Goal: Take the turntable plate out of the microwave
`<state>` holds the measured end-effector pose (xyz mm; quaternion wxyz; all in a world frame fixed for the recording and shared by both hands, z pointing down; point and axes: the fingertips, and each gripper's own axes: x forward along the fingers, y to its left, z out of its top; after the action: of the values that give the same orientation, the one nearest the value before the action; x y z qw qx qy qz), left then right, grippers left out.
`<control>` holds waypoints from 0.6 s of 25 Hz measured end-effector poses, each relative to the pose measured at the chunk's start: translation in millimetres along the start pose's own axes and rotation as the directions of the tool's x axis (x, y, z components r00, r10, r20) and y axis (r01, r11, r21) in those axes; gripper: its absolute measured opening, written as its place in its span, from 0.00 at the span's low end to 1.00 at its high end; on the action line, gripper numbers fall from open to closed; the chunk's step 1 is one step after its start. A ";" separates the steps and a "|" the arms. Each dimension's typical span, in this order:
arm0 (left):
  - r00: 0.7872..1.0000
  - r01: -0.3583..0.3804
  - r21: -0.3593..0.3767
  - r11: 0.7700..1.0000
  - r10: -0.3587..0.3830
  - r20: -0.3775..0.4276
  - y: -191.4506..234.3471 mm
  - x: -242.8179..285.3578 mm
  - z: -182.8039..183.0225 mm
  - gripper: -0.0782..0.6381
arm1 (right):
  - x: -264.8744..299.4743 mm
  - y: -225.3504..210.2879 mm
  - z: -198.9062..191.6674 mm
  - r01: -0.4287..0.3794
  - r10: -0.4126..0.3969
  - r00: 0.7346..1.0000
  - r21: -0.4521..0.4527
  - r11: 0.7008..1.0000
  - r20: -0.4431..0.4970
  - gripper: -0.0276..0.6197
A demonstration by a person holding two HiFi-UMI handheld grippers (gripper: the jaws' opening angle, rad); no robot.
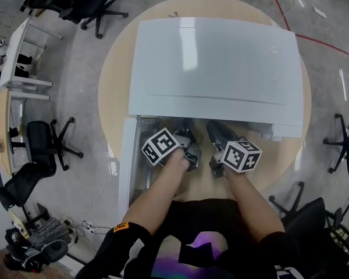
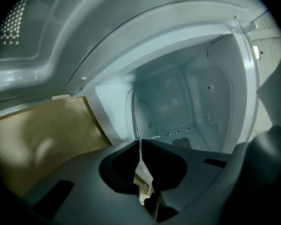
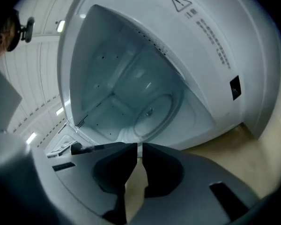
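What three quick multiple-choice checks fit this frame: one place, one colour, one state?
1. Where is the turntable plate? A on the microwave's roof; B inside the cavity; C on the floor.
2. What colour is the microwave casing? A white; B black; C red.
3. How is the microwave door? A shut; B missing; C open.
Key: B, the right gripper view shows the plate within the cavity; A, the top is white in the head view; C, the door stands swung out at the left.

Head view steeply down, gripper views close, facing microwave cavity
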<state>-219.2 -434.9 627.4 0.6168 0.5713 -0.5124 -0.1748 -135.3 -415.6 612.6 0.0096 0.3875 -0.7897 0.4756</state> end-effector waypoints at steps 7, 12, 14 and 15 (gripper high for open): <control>1.000 0.016 0.002 1.000 -0.016 -0.014 -7.0 1.2 -3.9 0.19 | 14.4 -2.1 -1.1 -0.066 0.063 0.998 0.196 0.978 0.024 0.18; 1.000 0.016 0.008 1.000 -0.016 -0.012 -7.9 1.1 -2.7 0.18 | 17.9 -15.7 3.5 -0.071 0.046 0.996 0.332 0.941 0.083 0.18; 1.000 0.017 0.010 1.000 -0.017 -0.012 -8.2 1.6 -2.5 0.18 | 20.1 -17.7 8.9 -0.087 0.048 0.993 0.370 0.925 0.112 0.18; 1.000 0.018 0.011 1.000 -0.018 -0.011 -8.5 1.7 -2.2 0.18 | 21.1 -17.7 10.8 -0.091 0.048 0.992 0.382 0.920 0.119 0.18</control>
<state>-213.4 -437.5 621.0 0.6148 0.5803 -0.5048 -0.1746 -135.2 -440.8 627.9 -0.1265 0.3785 -0.6930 0.6004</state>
